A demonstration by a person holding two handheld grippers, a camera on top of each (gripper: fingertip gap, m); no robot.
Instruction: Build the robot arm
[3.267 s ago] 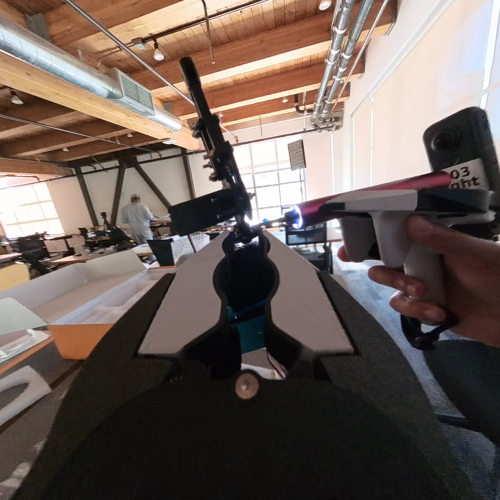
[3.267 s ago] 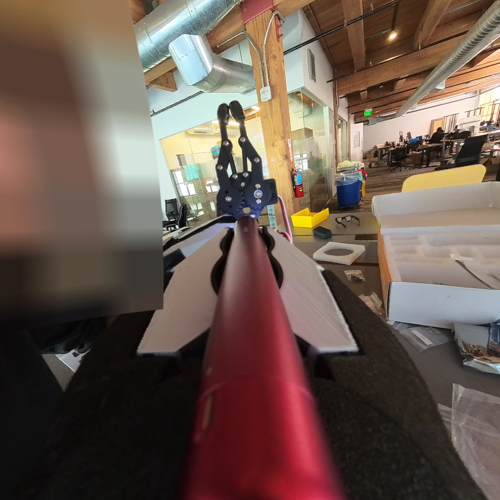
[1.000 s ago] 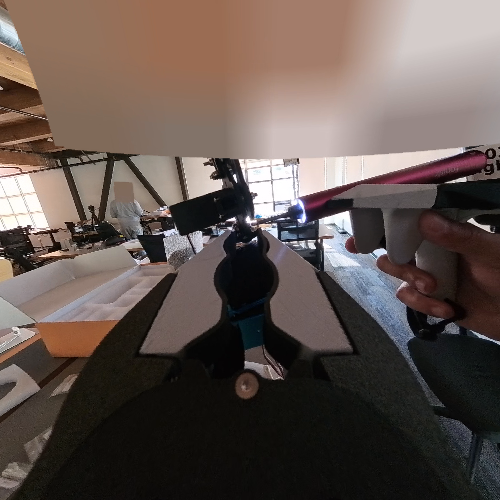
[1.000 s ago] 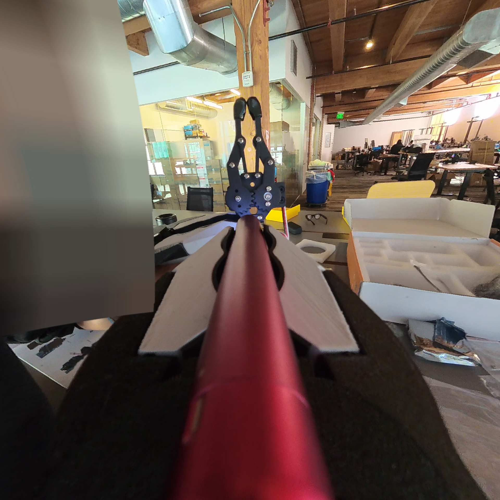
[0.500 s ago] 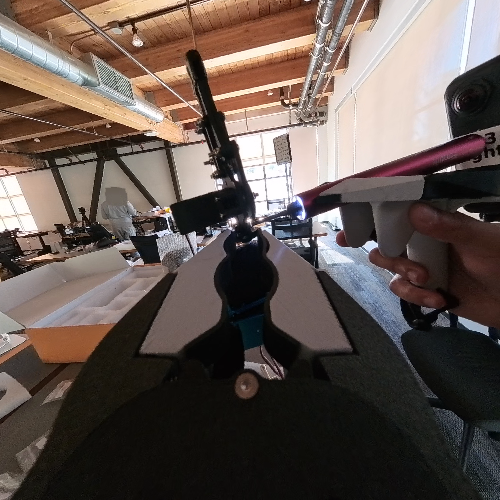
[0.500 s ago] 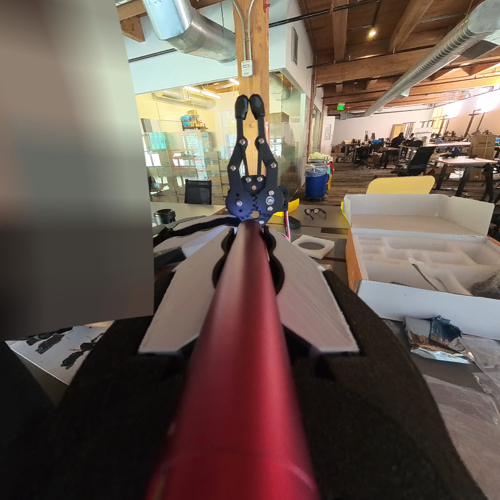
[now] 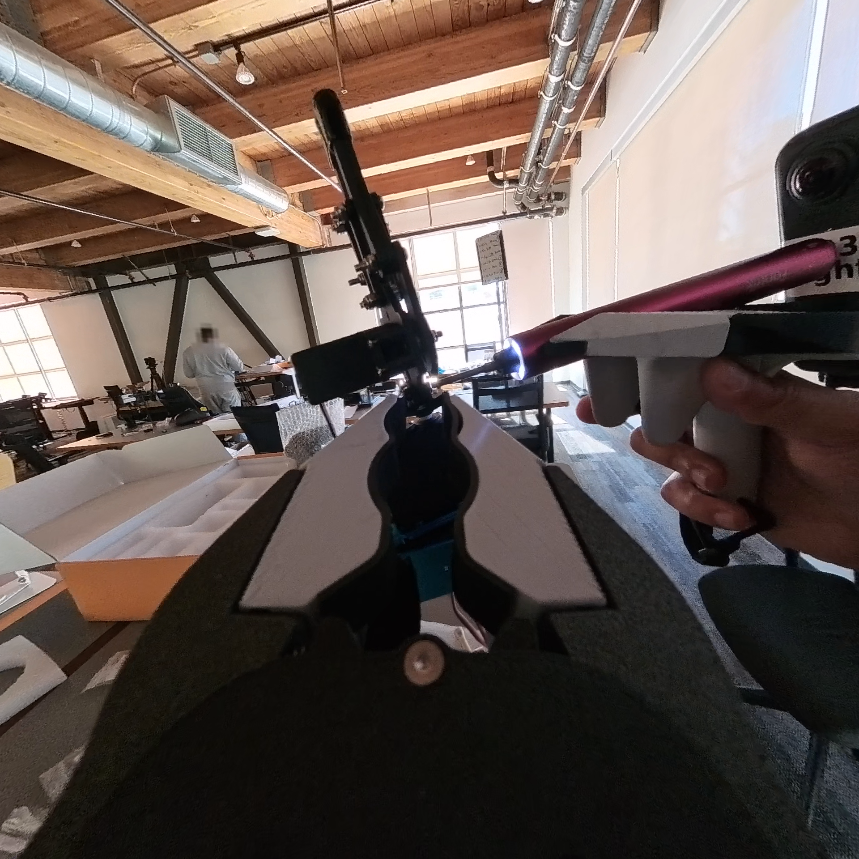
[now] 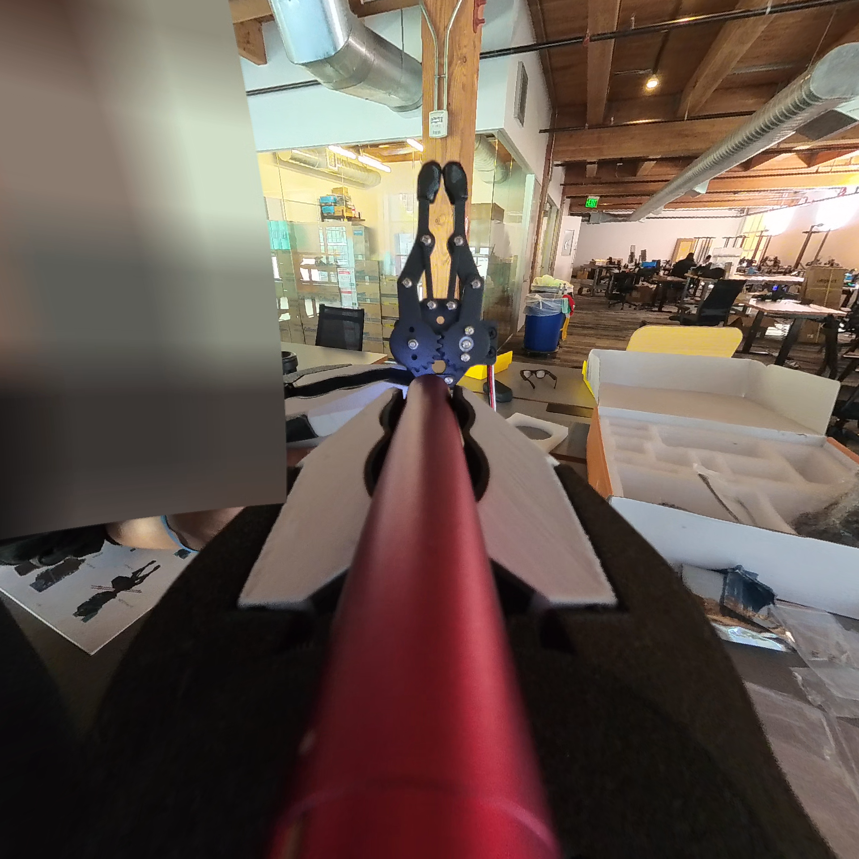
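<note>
Left tongs (image 7: 420, 409) clamp the small black claw assembly (image 7: 372, 297) upright; right tongs (image 8: 427, 395) grip the red screwdriver (image 8: 418, 581), its tip meeting the claw's base sideways

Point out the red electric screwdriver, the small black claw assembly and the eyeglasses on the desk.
red electric screwdriver (image 7: 688, 297): left wrist view, middle of its barrel.
small black claw assembly (image 8: 439, 344): right wrist view, its geared base plate.
eyeglasses (image 8: 538, 375): right wrist view, bridge of the frame.
</note>
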